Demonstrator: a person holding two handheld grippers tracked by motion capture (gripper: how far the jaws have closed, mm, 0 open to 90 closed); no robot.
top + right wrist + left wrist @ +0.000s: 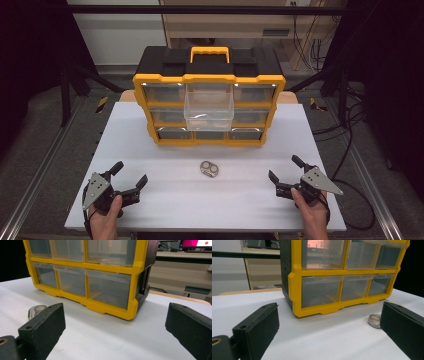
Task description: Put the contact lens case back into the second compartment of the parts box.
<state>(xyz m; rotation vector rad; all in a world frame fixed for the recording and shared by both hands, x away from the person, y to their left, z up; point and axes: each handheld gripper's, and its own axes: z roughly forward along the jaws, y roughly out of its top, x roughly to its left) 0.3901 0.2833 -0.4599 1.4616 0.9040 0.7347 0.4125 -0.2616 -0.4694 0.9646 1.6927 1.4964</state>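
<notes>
- Left gripper point(128, 176) released, resting on white counter point(165, 200).
- Right gripper point(283, 171) released, holding nothing.
- Small clear case point(210, 169) between them.
- Yellow drawer organizer point(208, 95), middle drawer point(209, 111) pulled out.

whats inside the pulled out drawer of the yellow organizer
The drawer sticks out of the organizer, top middle. Through its clear walls it looks empty, but glare hides part of its floor.

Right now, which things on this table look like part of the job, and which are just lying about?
Likely part of the job:
- small clear case
- pulled-out drawer
- yellow organizer
- left tongs, open
- right tongs, open

Just lying about:
- floor cables
- shelf behind
</notes>
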